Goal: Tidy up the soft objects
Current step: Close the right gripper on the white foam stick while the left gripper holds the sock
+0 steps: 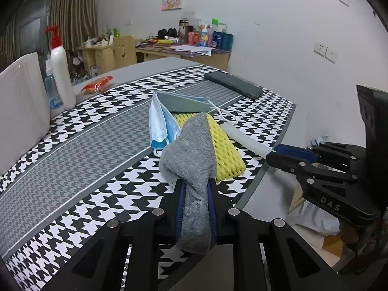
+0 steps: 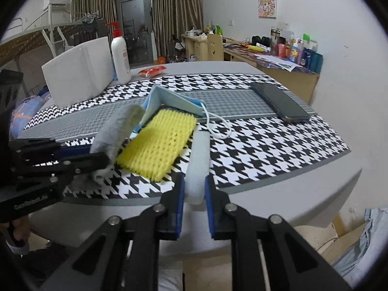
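A grey sock (image 1: 191, 155) is pinched between the blue pads of my left gripper (image 1: 195, 186), which is shut on it; its free end drapes over a yellow foam net (image 1: 228, 150) on the houndstooth mat. My right gripper (image 2: 194, 181) is shut on a white foam roll (image 2: 197, 155) that lies along the net's right side. Blue face masks (image 2: 174, 99) sit folded behind the yellow foam net (image 2: 157, 140), with a white ear loop trailing right. In the right wrist view the left gripper (image 2: 105, 157) lifts the grey sock (image 2: 116, 131) at the left. The left wrist view has the right gripper (image 1: 272, 154) on the white foam roll (image 1: 245, 138).
A dark phone (image 2: 278, 101) lies on the mat at the right. At the back left stand a white box (image 2: 77, 72) and a lotion bottle (image 2: 120, 53), with a red packet (image 2: 151, 70) beside them. The table's front edge (image 2: 266, 194) is close below the grippers.
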Demonstrator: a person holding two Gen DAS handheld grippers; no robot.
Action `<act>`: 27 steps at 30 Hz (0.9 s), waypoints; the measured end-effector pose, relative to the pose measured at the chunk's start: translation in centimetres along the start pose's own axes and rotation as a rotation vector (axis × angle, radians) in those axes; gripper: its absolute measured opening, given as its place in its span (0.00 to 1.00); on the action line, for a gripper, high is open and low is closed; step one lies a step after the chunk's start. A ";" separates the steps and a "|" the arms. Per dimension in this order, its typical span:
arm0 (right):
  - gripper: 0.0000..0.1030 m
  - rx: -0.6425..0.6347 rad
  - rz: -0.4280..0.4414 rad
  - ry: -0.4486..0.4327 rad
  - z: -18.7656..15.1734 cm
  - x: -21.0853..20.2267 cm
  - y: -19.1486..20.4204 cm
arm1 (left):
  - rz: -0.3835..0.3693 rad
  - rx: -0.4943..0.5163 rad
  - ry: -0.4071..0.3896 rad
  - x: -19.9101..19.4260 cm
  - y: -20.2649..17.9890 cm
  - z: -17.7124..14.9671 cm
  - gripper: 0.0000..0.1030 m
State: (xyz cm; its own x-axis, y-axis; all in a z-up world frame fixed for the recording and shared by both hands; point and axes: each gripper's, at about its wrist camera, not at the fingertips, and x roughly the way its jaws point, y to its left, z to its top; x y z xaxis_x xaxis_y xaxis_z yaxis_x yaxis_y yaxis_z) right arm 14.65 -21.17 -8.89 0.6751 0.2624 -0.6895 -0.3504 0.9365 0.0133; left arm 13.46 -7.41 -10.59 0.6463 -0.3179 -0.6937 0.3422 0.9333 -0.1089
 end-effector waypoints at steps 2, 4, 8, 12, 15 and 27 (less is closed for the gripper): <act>0.26 0.002 -0.008 0.010 0.0 0.3 -0.2 | 0.010 -0.013 0.005 0.1 0.2 -0.1 0.21; 0.27 0.005 -0.020 0.014 0.1 0.6 -0.3 | 0.020 -0.016 0.008 0.3 0.3 -0.1 0.21; 0.45 0.003 -0.027 0.006 0.2 0.8 -0.4 | 0.031 -0.029 0.012 0.7 0.6 0.1 0.36; 0.45 -0.005 -0.018 0.008 0.5 1.3 -0.2 | 0.041 -0.046 0.019 1.3 0.9 0.4 0.44; 0.45 -0.008 -0.012 0.012 0.5 1.7 -0.1 | 0.044 -0.047 0.029 1.7 0.9 0.5 0.47; 0.45 0.015 -0.035 0.040 0.4 2.4 -0.6 | 0.013 -0.046 0.032 1.6 1.2 0.2 0.13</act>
State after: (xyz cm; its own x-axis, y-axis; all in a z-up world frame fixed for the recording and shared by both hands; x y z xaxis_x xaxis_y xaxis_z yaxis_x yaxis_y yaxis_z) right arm 16.76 -21.01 -10.31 0.6601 0.2206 -0.7180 -0.3175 0.9482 -0.0007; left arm 14.99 -6.85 -11.69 0.6279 -0.3006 -0.7179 0.3015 0.9443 -0.1316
